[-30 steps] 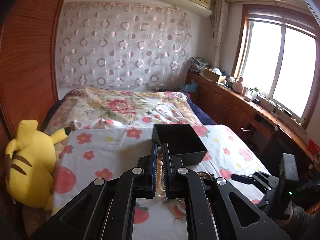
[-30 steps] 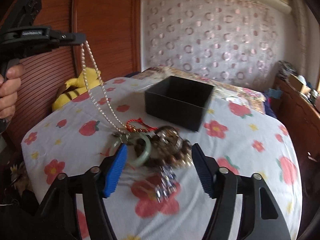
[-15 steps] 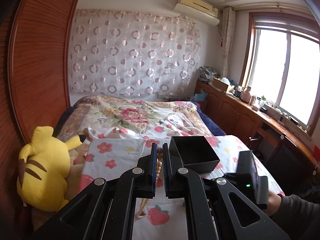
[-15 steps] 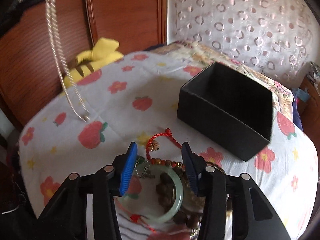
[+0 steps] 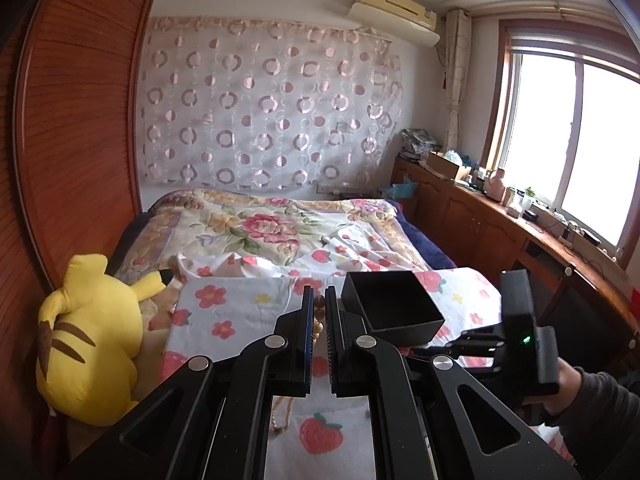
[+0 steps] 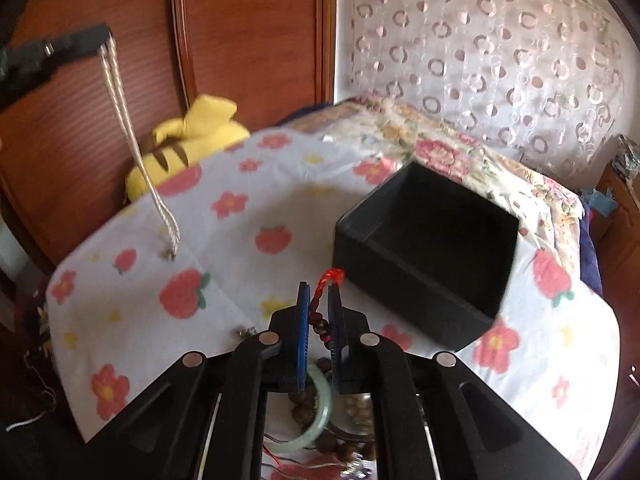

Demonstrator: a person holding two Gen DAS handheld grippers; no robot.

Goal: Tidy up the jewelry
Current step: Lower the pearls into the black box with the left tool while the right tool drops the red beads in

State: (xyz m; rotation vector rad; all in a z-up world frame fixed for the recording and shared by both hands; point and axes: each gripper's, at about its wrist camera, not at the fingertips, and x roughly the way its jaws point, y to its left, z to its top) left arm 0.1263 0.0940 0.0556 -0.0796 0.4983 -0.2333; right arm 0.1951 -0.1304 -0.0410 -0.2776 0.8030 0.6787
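My left gripper (image 5: 317,300) is shut on a pearl necklace (image 5: 318,320) and holds it high. In the right wrist view the necklace (image 6: 132,136) hangs from the left gripper (image 6: 105,39) down to the flowered cloth. My right gripper (image 6: 319,296) is shut on a red cord bracelet (image 6: 325,280), just left of the open black box (image 6: 432,248). The box also shows in the left wrist view (image 5: 394,312). A green jade bangle (image 6: 316,416) and brown bead bracelets (image 6: 348,448) lie under the right gripper.
A yellow plush toy (image 5: 86,340) lies at the cloth's left edge against the wooden headboard (image 5: 76,140). A flowered quilt (image 5: 260,232) covers the bed beyond the box. A wooden cabinet (image 5: 500,224) runs under the window at the right.
My right gripper has closed on the red cord bracelet and come nearer the box. My left gripper has kept the pearl necklace raised, its lower end now touching the cloth.
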